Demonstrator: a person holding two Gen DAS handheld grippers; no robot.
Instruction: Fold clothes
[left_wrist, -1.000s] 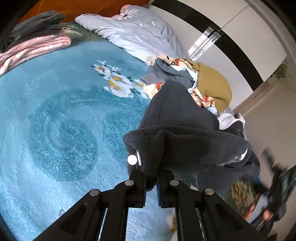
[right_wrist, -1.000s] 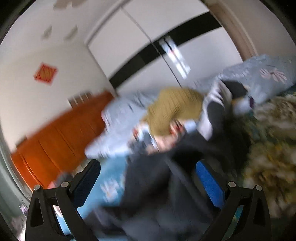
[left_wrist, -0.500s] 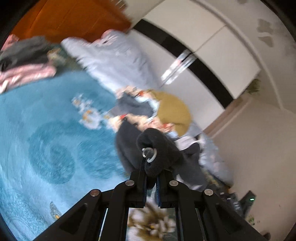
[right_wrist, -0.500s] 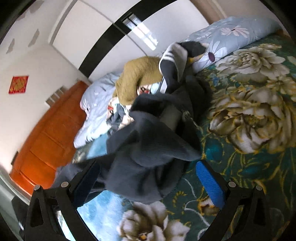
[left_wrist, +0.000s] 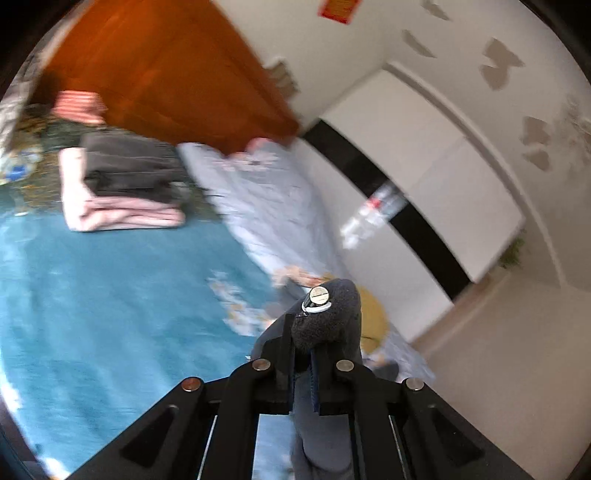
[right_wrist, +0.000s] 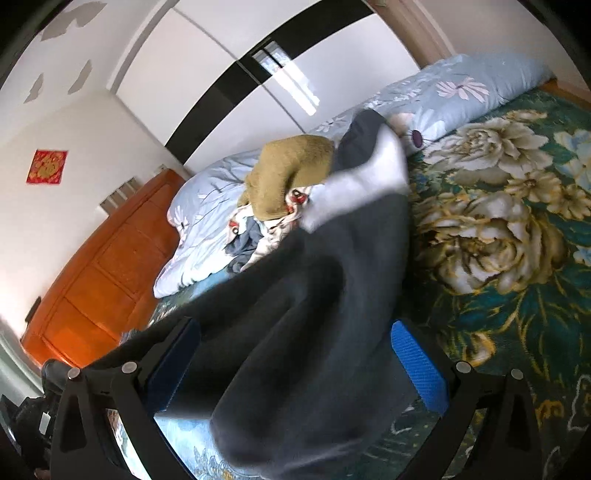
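My left gripper (left_wrist: 303, 363) is shut on a dark grey fleece garment (left_wrist: 328, 321) with a metal snap, lifted high above the blue blanket (left_wrist: 110, 314). The same garment (right_wrist: 314, 295) hangs stretched across the right wrist view, between the open fingers of my right gripper (right_wrist: 295, 363), whose blue pads (right_wrist: 417, 369) do not clamp it. A pile of unfolded clothes with a mustard sweater (right_wrist: 288, 173) lies behind it. A folded stack of grey and pink clothes (left_wrist: 122, 184) sits at the far side of the bed.
A pale blue floral duvet (right_wrist: 443, 92) runs along the bed's far edge. The green flowered blanket (right_wrist: 517, 221) covers the bed on the right. An orange wooden headboard (left_wrist: 166, 74) and a white wardrobe (left_wrist: 424, 147) stand behind.
My left gripper has lifted the grey garment higher and tilted upward, towards the headboard and folded stack. The garment now stretches between the right gripper's open fingers.
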